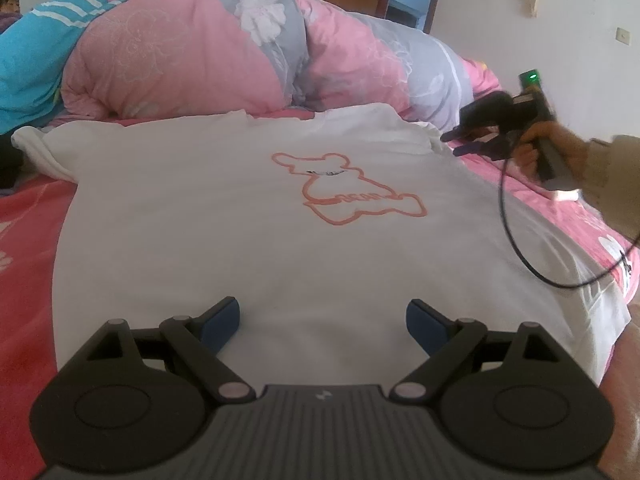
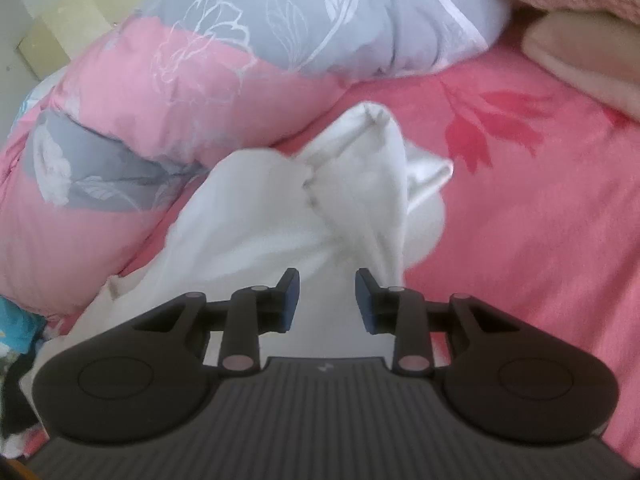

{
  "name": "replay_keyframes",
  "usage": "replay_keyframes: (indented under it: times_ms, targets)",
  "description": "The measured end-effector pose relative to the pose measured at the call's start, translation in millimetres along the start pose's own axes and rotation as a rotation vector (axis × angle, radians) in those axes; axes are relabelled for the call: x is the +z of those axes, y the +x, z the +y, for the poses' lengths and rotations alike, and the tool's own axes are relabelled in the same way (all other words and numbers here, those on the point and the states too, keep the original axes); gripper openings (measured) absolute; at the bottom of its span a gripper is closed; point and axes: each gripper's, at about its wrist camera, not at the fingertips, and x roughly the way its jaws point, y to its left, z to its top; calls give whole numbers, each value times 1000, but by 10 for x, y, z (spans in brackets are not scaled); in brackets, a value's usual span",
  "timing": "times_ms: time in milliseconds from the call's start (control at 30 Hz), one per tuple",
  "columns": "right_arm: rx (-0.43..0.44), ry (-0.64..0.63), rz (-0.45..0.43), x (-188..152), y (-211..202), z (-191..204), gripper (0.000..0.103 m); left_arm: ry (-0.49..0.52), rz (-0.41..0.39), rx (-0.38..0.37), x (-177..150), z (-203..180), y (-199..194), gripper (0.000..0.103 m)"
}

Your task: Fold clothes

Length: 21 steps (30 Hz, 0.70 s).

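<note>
Nearest in the left wrist view, the left gripper point(image 1: 322, 316) hovers over the lower part of a white cotton T-shirt with an orange bear outline point(image 1: 280, 240), its jaws spread wide and holding nothing. The shirt lies flat, print up, on the bed's pink flowered sheet point(image 1: 28, 240).

At the shirt's far right corner the right gripper point(image 2: 327, 300) sits over the bunched white sleeve point(image 2: 360, 168) — jaws parted with nothing pinched between them, though cloth lies just beneath. To fold cleanly, that gripper should probably pinch the sleeve's edge and carry it inward over the body while the left one pins the hem.

Beyond lies a rolled pink-and-grey flowered quilt point(image 1: 208, 56) — no containers are in sight.
</note>
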Motion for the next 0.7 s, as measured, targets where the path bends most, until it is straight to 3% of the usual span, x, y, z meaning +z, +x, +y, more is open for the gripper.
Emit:
replay_keyframes:
  times_ms: [200, 333, 500, 700]
  targets:
    - [109, -124, 35, -482, -388, 366, 43, 19, -11, 23, -14, -37, 9, 91]
    - [112, -222, 72, -846, -434, 554, 43, 0, -27, 9, -20, 6, -20, 91]
    - [175, -235, 125, -1143, -575, 655, 45, -19, -45, 20, 25, 30, -79, 91]
    - [151, -363, 106, -1283, -732, 775, 53, -28, -54, 61, 317, 22, -137, 91]
